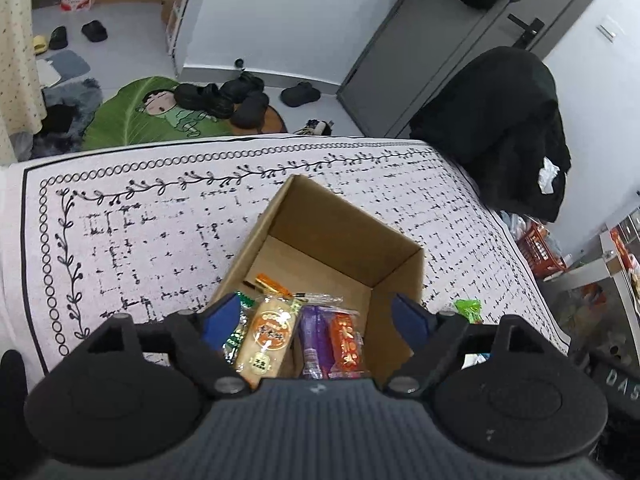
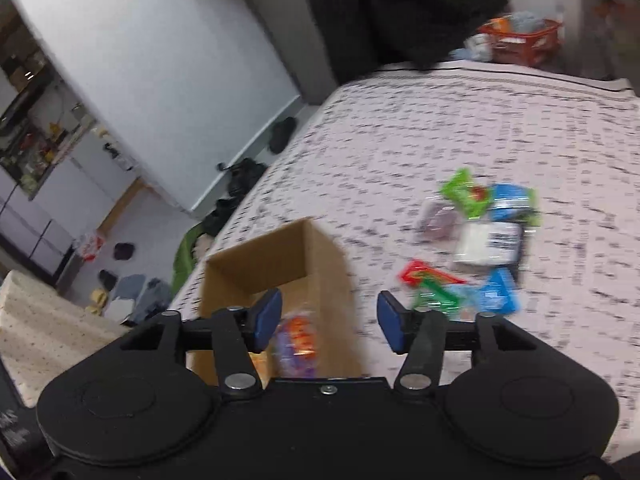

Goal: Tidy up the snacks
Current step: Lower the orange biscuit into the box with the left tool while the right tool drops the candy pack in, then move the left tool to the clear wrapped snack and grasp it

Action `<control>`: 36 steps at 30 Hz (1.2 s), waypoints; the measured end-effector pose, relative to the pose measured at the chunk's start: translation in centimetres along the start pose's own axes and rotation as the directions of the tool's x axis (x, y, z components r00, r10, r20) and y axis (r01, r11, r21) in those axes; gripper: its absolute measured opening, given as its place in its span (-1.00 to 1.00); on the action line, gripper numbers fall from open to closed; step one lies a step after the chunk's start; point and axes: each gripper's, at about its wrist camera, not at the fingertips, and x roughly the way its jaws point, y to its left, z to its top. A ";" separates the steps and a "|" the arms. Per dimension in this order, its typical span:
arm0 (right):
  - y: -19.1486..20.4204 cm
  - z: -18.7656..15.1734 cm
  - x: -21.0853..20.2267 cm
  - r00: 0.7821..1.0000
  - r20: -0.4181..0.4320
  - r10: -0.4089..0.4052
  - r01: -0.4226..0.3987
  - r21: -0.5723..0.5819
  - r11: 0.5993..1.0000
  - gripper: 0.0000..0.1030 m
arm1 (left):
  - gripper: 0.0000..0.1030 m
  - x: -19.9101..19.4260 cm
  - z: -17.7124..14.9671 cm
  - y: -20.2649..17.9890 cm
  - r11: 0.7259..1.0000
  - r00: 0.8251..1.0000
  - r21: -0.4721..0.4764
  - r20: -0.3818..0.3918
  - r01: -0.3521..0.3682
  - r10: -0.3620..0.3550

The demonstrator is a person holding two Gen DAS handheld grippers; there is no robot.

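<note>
Both claws gape empty, left gripper (image 1: pixel 316 316) and right gripper (image 2: pixel 329 322); beyond the right one lie light, crinkly, slippery snack packets (image 2: pixel 480 236), best pinched across their flat middles.

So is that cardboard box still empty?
No, the cardboard box already holds several snack packets lying on its bottom.

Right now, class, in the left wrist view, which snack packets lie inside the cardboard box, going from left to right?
Green packet → tan biscuit packet → purple packet → red-orange packet, all in the cardboard box.
</note>
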 end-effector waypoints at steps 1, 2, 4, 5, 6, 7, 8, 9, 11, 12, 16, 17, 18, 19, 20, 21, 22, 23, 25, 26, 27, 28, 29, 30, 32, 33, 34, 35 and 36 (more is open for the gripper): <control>-0.9 -0.1 -0.4 1.000 0.005 -0.013 0.013 0.009 1.000 0.09 | 0.62 -0.1 -0.1 -0.2 1.000 1.000 0.012 0.005 0.002 -0.002; -1.8 -0.1 -0.7 1.000 0.005 -0.025 0.025 0.018 1.000 0.10 | 0.64 -0.2 -0.2 -0.4 1.000 1.000 0.024 0.008 0.004 -0.004; -3.4 -0.4 -1.2 0.999 0.000 -0.046 0.046 0.039 0.998 0.11 | 0.69 -0.2 -0.5 -1.0 0.999 1.000 0.048 0.008 0.014 -0.014; -4.1 -0.5 -1.6 0.998 -0.004 -0.056 0.056 0.048 0.997 0.11 | 0.69 -0.2 -0.7 -1.2 0.998 1.000 0.055 0.005 0.021 -0.021; -4.8 -0.6 -1.8 0.998 -0.007 -0.065 0.065 0.056 0.996 0.11 | 0.70 -0.2 -0.8 -1.5 0.997 1.000 0.065 0.001 0.028 -0.028; -5.4 -0.8 -2.1 0.997 -0.009 -0.073 0.073 0.059 0.996 0.11 | 0.70 -0.3 -1.0 -1.8 0.997 0.999 0.076 0.000 0.033 -0.033; -6.0 -0.9 -2.3 0.997 -0.012 -0.082 0.083 0.060 0.995 0.11 | 0.70 -0.4 -1.2 -2.2 0.996 0.999 0.088 0.000 0.035 -0.035; -6.5 -1.1 -2.4 0.996 -0.016 -0.090 0.090 0.062 0.994 0.12 | 0.70 -0.5 -1.3 -2.5 0.994 0.999 0.099 0.000 0.038 -0.038; -7.3 -1.2 -2.6 0.995 -0.025 -0.094 0.095 0.066 0.993 0.15 | 0.70 -0.6 -1.7 -3.2 0.991 0.999 0.122 -0.001 0.050 -0.050; -7.6 -1.4 -2.7 0.995 -0.026 -0.096 0.097 0.067 0.993 0.16 | 0.70 -0.7 -1.9 -3.6 0.990 0.998 0.132 -0.005 0.057 -0.057; -9.0 -1.7 -2.9 0.997 -0.015 -0.076 0.077 0.085 0.993 0.16 | 0.70 -0.9 -3.1 -5.2 0.981 0.996 0.174 -0.020 0.084 -0.082; -9.4 -1.8 -2.9 0.997 -0.015 -0.069 0.070 0.093 0.993 0.16 | 0.70 -0.9 -3.3 -5.6 0.980 0.996 0.181 -0.022 0.086 -0.084; -9.8 -1.9 -2.9 0.998 -0.016 -0.066 0.067 0.101 0.993 0.16 | 0.70 -1.0 -3.6 -5.9 0.979 0.996 0.185 -0.024 0.090 -0.087; -10.2 -2.0 -2.9 0.998 -0.017 -0.061 0.062 0.106 0.992 0.16 | 0.70 -1.1 -3.8 -6.2 0.978 0.996 0.187 -0.025 0.093 -0.090; -10.6 -2.2 -2.9 0.998 -0.017 -0.056 0.058 0.112 0.992 0.16 | 0.70 -1.1 -4.1 -6.5 0.978 0.996 0.189 -0.026 0.092 -0.089; -10.9 -2.2 -2.9 0.999 -0.017 -0.051 0.053 0.118 0.992 0.16 | 0.70 -1.2 -4.4 -6.7 0.978 0.996 0.190 -0.027 0.092 -0.089; -11.3 -2.3 -2.9 0.999 -0.016 -0.043 0.045 0.125 0.991 0.16 | 0.69 -1.3 -4.8 -7.1 0.976 0.995 0.192 -0.027 0.100 -0.096; -11.7 -2.3 -2.9 0.999 -0.016 -0.037 0.039 0.131 0.991 0.18 | 0.69 -1.4 -5.1 -7.5 0.975 0.994 0.196 -0.029 0.106 -0.103; -12.5 -2.3 -2.9 0.999 -0.011 -0.034 0.035 0.137 0.990 0.31 | 0.69 -1.5 -5.9 -8.2 0.971 0.993 0.206 -0.031 0.117 -0.113; -12.8 -2.3 -3.0 0.999 -0.005 -0.035 0.036 0.137 0.990 0.45 | 0.69 -1.6 -6.3 -8.7 0.969 0.993 0.216 -0.030 0.122 -0.118; -13.1 -2.3 -3.1 0.999 0.003 -0.038 0.037 0.135 0.990 0.57 | 0.69 -1.5 -6.8 -9.1 0.965 0.992 0.231 -0.032 0.124 -0.120; -13.3 -2.3 -3.2 0.999 0.010 -0.038 0.037 0.134 0.990 0.61 | 0.69 -1.4 -7.1 -9.5 0.962 0.992 0.240 -0.040 0.129 -0.123; -13.6 -2.3 -3.3 0.999 0.016 -0.032 0.030 0.136 0.990 0.65 | 0.69 -1.3 -7.4 -9.7 0.961 0.991 0.242 -0.048 0.136 -0.128; -13.9 -2.3 -3.3 1.000 0.021 -0.021 0.018 0.136 0.991 0.71 | 0.69 -1.3 -7.8 -9.9 0.961 0.990 0.241 -0.054 0.137 -0.128; -14.3 -2.2 -3.3 1.000 0.024 -0.001 -0.002 0.131 0.991 0.83 | 0.69 -1.2 -8.6 -10.2 0.961 0.991 0.241 -0.059 0.132 -0.121; -14.5 -2.2 -3.3 1.000 0.026 0.007 -0.010 0.129 0.992 0.88 | 0.69 -1.2 -9.0 -10.4 0.961 0.991 0.245 -0.062 0.131 -0.120; -14.8 -2.2 -3.2 0.999 0.028 0.015 -0.019 0.131 0.991 0.89 | 0.69 -1.0 -9.5 -10.7 0.960 0.991 0.248 -0.066 0.130 -0.118; -15.2 -2.2 -3.1 0.999 0.025 0.022 -0.025 0.146 0.989 0.89 | 0.69 -0.8 -10.0 -10.9 0.960 0.990 0.249 -0.073 0.132 -0.117; -15.5 -2.2 -2.9 0.999 0.021 0.025 -0.028 0.161 0.987 0.89 | 0.70 -0.5 -10.5 -11.1 0.960 0.990 0.247 -0.085 0.133 -0.115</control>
